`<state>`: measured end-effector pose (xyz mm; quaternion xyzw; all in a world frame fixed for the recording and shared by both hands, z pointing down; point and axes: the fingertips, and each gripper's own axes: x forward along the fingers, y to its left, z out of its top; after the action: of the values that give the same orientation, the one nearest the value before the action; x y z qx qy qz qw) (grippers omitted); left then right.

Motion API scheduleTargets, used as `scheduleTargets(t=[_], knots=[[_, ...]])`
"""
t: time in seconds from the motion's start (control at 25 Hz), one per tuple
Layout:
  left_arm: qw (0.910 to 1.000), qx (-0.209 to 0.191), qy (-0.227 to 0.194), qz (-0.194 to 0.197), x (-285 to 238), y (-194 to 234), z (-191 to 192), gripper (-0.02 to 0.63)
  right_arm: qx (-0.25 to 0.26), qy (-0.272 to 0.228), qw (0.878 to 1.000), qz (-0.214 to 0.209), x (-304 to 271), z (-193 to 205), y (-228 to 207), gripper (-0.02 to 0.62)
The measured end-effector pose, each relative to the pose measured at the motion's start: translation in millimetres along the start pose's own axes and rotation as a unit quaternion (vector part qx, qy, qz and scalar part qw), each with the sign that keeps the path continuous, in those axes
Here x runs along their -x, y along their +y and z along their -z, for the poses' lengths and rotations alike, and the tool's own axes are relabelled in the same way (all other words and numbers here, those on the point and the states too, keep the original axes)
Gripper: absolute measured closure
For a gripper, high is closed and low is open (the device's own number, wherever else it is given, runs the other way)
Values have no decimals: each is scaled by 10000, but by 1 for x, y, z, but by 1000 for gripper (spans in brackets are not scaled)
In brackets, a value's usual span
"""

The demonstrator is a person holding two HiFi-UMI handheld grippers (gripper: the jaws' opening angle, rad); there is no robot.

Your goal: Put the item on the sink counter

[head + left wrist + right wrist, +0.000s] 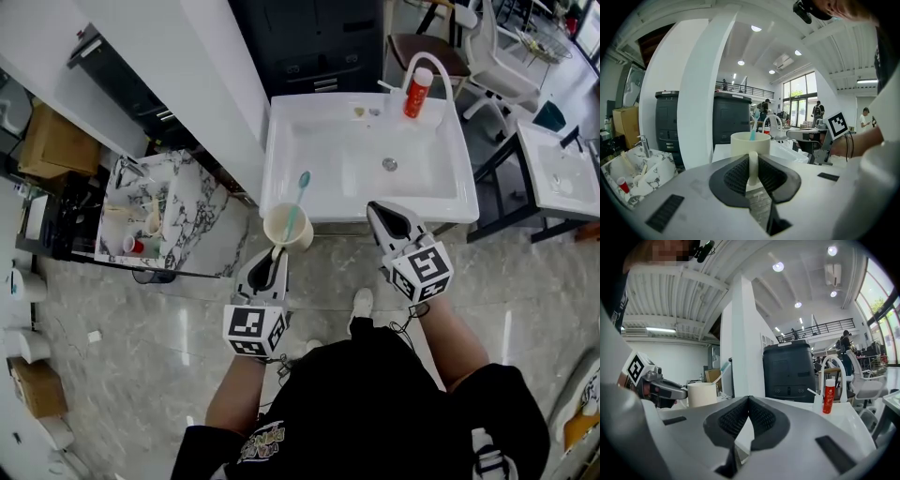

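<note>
A cream cup [286,228] with a teal toothbrush [299,192] standing in it hangs just in front of the white sink's [465,178] near left corner. My left gripper [275,255] is shut on the cup's handle [753,168], and the cup [750,142] stays upright. To its right, my right gripper [382,210] hovers over the sink's front rim, jaws shut with nothing between them [748,401]. In the right gripper view the cup [702,394] is at the left. A red bottle [417,92] stands on the sink's back ledge beside the white arched faucet [448,70].
A white wall pillar [202,84] flanks the sink on the left. Beyond it lies a marble-patterned basin [183,220] holding a small red cup [134,246]. A dark cabinet [319,37] stands behind the sink. A second white basin [562,173] and chairs are at the right.
</note>
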<state>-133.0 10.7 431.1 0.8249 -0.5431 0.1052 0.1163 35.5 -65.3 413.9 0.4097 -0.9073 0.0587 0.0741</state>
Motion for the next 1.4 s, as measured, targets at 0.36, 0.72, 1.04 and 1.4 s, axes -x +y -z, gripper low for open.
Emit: scheduleTargets(t=[0.36, 0.72, 1.04, 1.4], knots=[[10000, -85, 20, 10, -59, -15, -26, 561, -69, 15, 10000, -23, -14, -5, -59, 541], [9999, -123, 1, -11, -104, -29, -41, 561, -35, 82, 9997, -211, -24, -5, -91, 541], [9997, -205, 47, 107, -134, -37, -49, 561, -94, 78, 9997, -209, -32, -7, -108, 541], [9991, -282, 88, 310, -177, -19, -55, 561, -143, 78, 9999, -8, -57, -5, -132, 541]])
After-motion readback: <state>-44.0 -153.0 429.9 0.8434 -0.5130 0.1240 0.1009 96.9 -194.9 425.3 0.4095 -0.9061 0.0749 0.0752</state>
